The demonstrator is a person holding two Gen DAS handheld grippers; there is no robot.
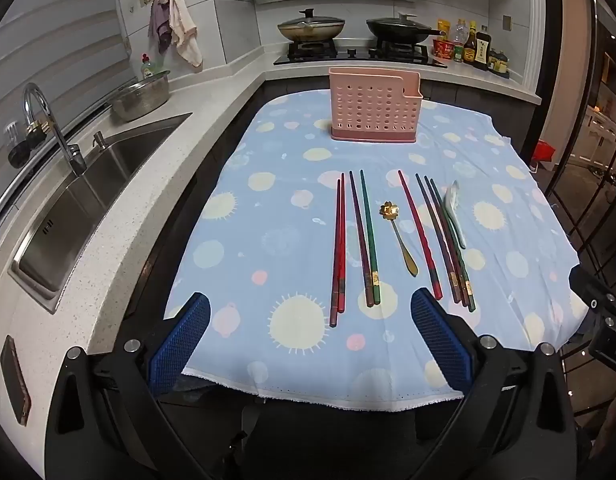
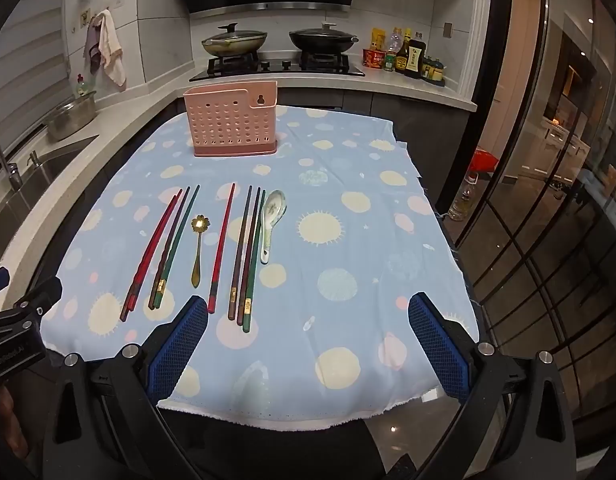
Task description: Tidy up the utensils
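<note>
A pink perforated utensil holder [image 1: 375, 110] [image 2: 232, 122] stands upright at the far side of the blue patterned tablecloth [image 1: 268, 216] [image 2: 347, 240]. Several chopsticks lie side by side in the middle: a red pair [image 1: 339, 248] [image 2: 152, 250], a purple and green pair [image 1: 365, 240] [image 2: 174, 246], a single red one [image 1: 419, 234] [image 2: 222, 246], and three dark ones [image 1: 447, 244] [image 2: 248, 256]. A gold flower spoon [image 1: 399, 236] [image 2: 198, 250] and a white ceramic spoon [image 1: 455, 212] [image 2: 271, 224] lie among them. My left gripper [image 1: 309, 312] and right gripper [image 2: 308, 314] are open and empty, above the near edge.
A steel sink [image 1: 88, 200] with a faucet [image 1: 48, 128] is set in the counter on the left, with a metal bowl [image 1: 142, 96] behind. Two lidded pans [image 1: 311, 26] [image 2: 321, 38] sit on the stove, sauce bottles [image 2: 407, 58] beside them. Glass doors [image 2: 547, 200] are at the right.
</note>
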